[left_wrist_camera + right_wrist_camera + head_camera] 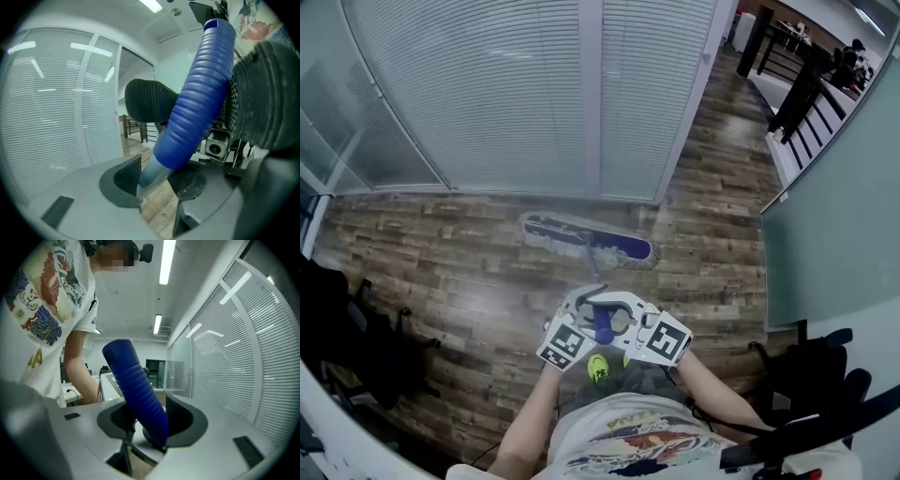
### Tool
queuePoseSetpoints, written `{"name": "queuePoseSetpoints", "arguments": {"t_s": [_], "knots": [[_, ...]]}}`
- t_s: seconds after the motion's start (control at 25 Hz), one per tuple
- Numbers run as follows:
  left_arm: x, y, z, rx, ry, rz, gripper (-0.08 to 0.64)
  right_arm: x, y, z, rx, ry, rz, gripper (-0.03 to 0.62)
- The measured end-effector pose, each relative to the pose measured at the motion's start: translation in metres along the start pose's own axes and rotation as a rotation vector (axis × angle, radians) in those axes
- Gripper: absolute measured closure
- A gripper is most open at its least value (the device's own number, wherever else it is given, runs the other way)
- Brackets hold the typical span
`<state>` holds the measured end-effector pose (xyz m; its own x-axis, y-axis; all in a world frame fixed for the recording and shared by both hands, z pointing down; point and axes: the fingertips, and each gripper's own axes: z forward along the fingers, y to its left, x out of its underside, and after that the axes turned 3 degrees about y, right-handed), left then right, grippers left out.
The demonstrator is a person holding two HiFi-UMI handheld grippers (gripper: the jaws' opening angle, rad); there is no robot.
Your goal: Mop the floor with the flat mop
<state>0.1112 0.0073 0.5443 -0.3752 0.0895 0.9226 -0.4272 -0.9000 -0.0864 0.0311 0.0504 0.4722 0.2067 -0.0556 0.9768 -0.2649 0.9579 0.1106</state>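
Step, as judged: mid-stroke, mopping floor (pixel 441 272) strip below blinds (pixel 487 94).
Left claw (pixel 581 314): partly spread, clamped on blue mop handle (pixel 602 323).
Mop head (pixel 586 241): flat on floor, far from person, near blinds. Long axis left-right, left end slightly farther. Handle slopes near-to-far, down toward head.
Right claw (pixel 628 319): closed round same handle.
Next: sweep head sideways, keep pad flat.

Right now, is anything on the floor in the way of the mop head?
Nothing visible lies on the boards around the mop head. The glass wall with blinds stands just beyond it; dark bags sit well off at the left edge.
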Motion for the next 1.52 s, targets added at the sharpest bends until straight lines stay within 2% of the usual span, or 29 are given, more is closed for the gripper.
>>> {"name": "queuePoseSetpoints", "arguments": {"t_s": [0.24, 0.4, 0.6, 0.84, 1.04, 1.2, 1.32, 1.52], "knots": [[0.003, -0.106, -0.012, -0.015, 0.015, -0.007, 0.425, 0.008, 0.089, -0.062, -0.021, -0.001, 0.01, 0.419], [0.003, -0.173, -0.011, -0.06, 0.018, -0.024, 0.422, 0.017, 0.142, -0.109, -0.054, -0.036, 0.025, 0.419], [0.002, -0.262, -0.004, -0.116, 0.033, -0.035, 0.422, 0.031, 0.208, -0.177, -0.114, -0.018, 0.004, 0.417], [-0.003, -0.33, -0.005, -0.145, 0.039, -0.049, 0.421, 0.034, 0.26, -0.225, -0.152, -0.015, 0.005, 0.416], [0.005, -0.342, -0.001, -0.154, 0.047, -0.032, 0.422, 0.044, 0.269, -0.232, -0.168, -0.028, -0.004, 0.414], [0.01, -0.332, 0.004, -0.138, 0.06, 0.019, 0.423, 0.05, 0.26, -0.224, -0.187, -0.034, 0.014, 0.403], [0.006, -0.308, 0.006, -0.133, 0.06, 0.039, 0.428, 0.044, 0.24, -0.211, -0.19, -0.051, 0.013, 0.402], [0.013, -0.255, 0.0, -0.138, 0.045, 0.028, 0.428, 0.043, 0.206, -0.169, -0.194, -0.025, 0.015, 0.4]]}}
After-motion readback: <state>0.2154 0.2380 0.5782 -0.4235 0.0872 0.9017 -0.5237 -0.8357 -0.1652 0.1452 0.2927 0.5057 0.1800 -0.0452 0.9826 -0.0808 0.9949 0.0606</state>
